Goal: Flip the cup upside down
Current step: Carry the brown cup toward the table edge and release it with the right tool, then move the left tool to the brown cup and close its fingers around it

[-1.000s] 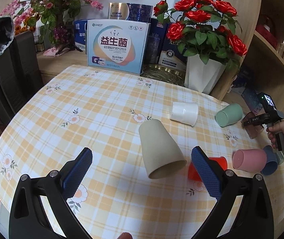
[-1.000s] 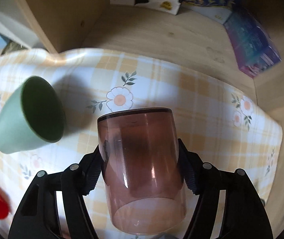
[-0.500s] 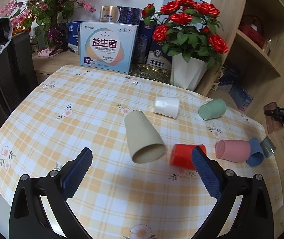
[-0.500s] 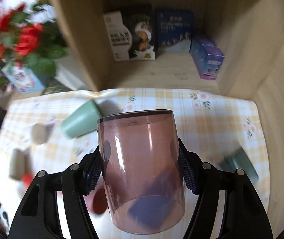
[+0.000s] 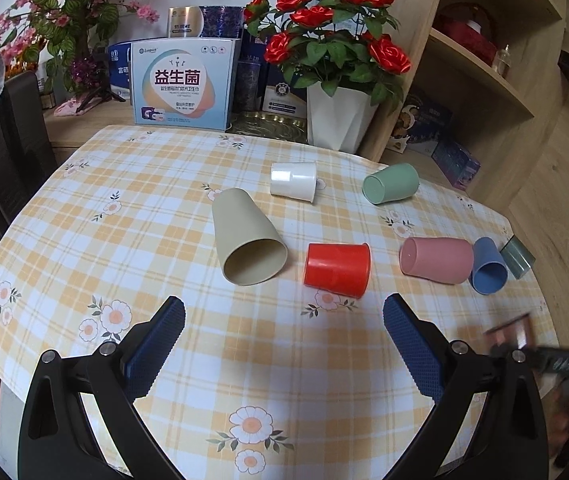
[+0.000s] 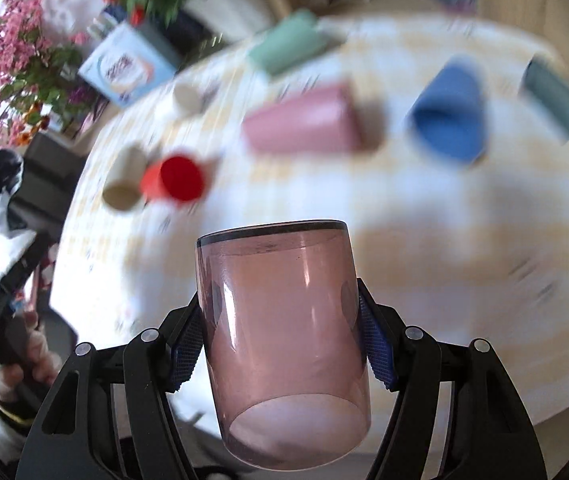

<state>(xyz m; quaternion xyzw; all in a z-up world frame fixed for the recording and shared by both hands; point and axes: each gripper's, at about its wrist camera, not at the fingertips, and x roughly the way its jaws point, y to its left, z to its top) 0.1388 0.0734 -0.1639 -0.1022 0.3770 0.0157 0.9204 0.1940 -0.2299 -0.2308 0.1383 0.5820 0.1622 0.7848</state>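
My right gripper is shut on a clear brown-pink cup, held above the table's near right edge, its dark rim pointing away from the camera. That cup shows blurred in the left wrist view. My left gripper is open and empty above the checked tablecloth. Several cups lie on their sides: beige, red, white, green, pink, blue and dark green.
A white pot of red roses, a printed box and pink flowers stand behind the table. A wooden shelf unit is at the right. A dark chair is at the left.
My right gripper has swung round with the brown-pink cup, from facing the shelf to facing the table, and come nearer. My left gripper has pulled back and up from the beige cup.
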